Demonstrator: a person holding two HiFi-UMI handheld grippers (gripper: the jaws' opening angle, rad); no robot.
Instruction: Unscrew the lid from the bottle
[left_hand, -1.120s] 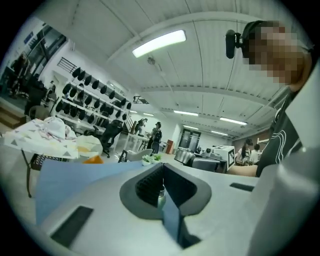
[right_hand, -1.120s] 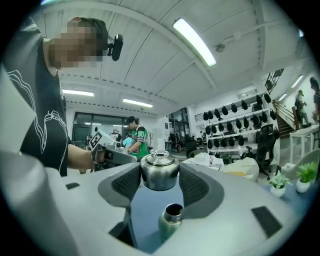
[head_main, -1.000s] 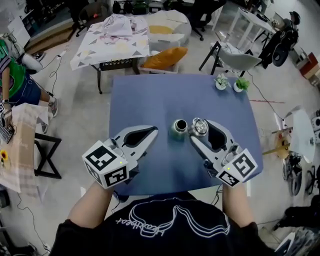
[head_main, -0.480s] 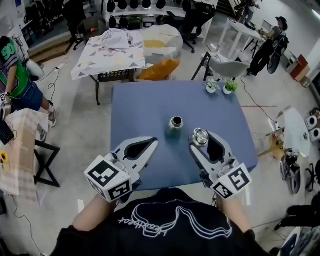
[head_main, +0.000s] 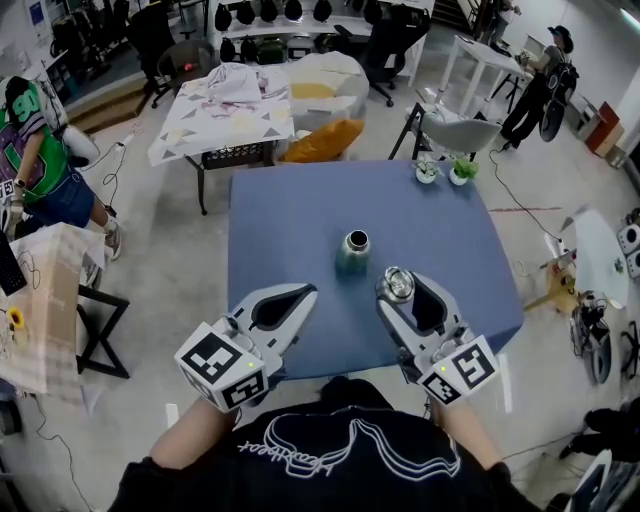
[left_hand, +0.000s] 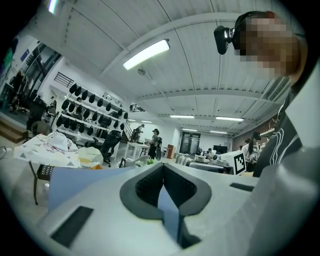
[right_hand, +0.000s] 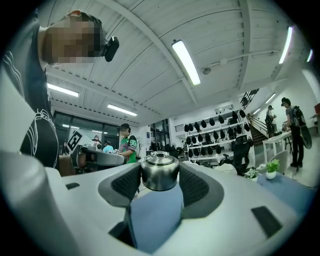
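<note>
A green metal bottle (head_main: 352, 253) stands upright and uncapped near the middle of the blue table (head_main: 280, 220), its dark mouth showing. My right gripper (head_main: 397, 285) is shut on the bottle's steel lid (head_main: 398, 283), held in front and to the right of the bottle and apart from it. In the right gripper view the lid (right_hand: 159, 172) sits squeezed between the two dark pads (right_hand: 125, 183). My left gripper (head_main: 302, 293) hovers over the table's near left part, jaws shut with nothing between them (left_hand: 163, 175).
Two small potted plants (head_main: 443, 171) stand at the table's far right corner. Beyond the table are a patterned cloth-covered table (head_main: 225, 110), an orange cushion (head_main: 322, 139) and chairs (head_main: 450, 130). A person in green (head_main: 35, 150) stands at the left.
Both grippers have drawn back toward me. The right one carried the lid away from the bottle, which was right beside it a second ago.
</note>
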